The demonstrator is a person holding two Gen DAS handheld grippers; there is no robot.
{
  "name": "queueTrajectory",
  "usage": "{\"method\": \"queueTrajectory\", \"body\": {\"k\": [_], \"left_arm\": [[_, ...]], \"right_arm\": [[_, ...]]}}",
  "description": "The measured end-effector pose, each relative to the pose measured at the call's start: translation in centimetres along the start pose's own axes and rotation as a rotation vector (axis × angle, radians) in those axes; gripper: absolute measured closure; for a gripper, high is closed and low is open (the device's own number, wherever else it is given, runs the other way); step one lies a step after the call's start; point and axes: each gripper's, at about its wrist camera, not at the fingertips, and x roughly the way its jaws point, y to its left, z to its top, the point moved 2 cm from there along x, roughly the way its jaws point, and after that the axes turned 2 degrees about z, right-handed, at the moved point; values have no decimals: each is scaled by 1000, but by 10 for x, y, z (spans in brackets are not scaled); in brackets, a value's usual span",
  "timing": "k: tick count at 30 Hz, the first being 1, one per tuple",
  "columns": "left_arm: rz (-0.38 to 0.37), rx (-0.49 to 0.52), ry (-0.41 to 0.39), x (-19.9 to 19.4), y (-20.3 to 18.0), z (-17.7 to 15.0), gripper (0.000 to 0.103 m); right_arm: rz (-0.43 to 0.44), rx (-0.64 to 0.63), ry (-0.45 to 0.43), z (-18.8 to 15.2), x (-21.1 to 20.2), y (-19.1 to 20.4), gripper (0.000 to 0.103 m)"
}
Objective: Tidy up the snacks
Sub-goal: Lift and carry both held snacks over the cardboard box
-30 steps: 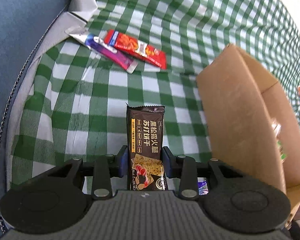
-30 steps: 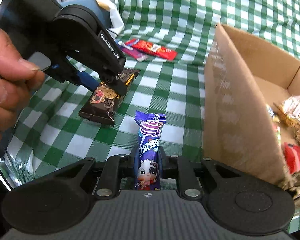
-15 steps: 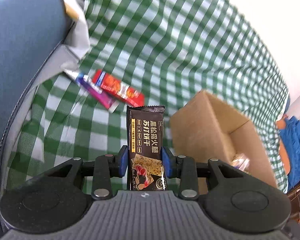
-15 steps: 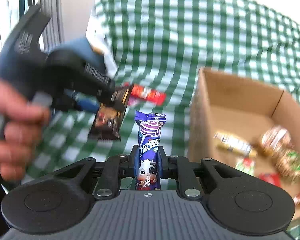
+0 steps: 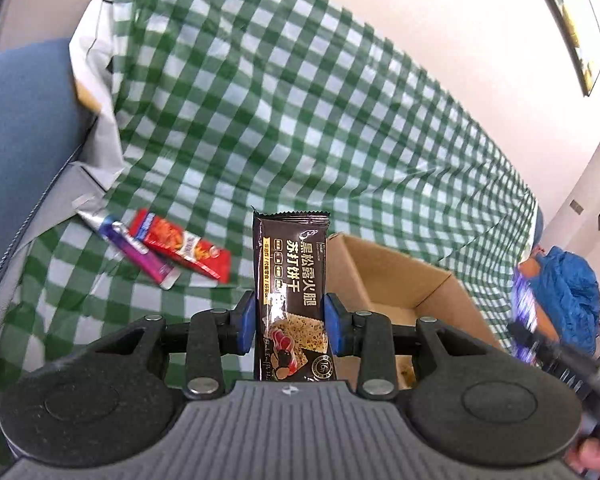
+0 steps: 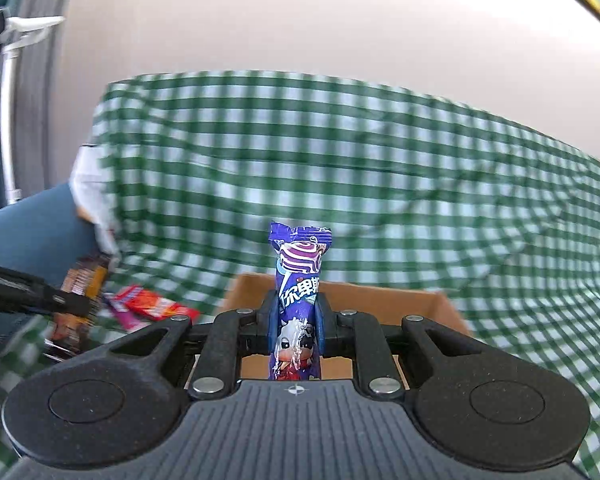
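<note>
**Two snacks in the air, two left on the cloth**

The dark cracker bar [image 5: 291, 300] sits clamped upright in the left gripper [image 5: 290, 322], raised just short of the cardboard box [image 5: 396, 280]. Over on the other side, the right gripper [image 6: 296, 322] is clenched on the purple candy pack [image 6: 298, 300], right above the box's near edge. Both look set for a drop into the box, neither delivered yet. On the checked cloth [image 5: 300, 128], toward its left edge, the red packet [image 5: 180, 246] and the purple stick [image 5: 140, 252] lie touching, waiting. Box contents are mostly hidden behind the grippers; the right view is motion-blurred.
</note>
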Motion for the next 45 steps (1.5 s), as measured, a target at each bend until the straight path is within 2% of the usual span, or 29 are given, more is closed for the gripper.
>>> {"method": "queueTrajectory", "body": {"k": [3,8,18,23,45], "left_arm": [[-25,-4,-18,3,-9,1,64],[-66,-2,-36,11,-27,2,64],[-163,20,-41,31,-69,-7,64],[-187,36,-29,37,-84,-14,64],[-281,85,-32,41,-106,-23,64]], "right_arm": [[-12,40,60,-17,0,-17,85],[-34,26,15,-15,-13,-35,85],[-110,13,33,-20,-21,-68,84],[-133,16,34,-24,-28,-81,84],[-147,26,46,-29,-27,-82,84]]}}
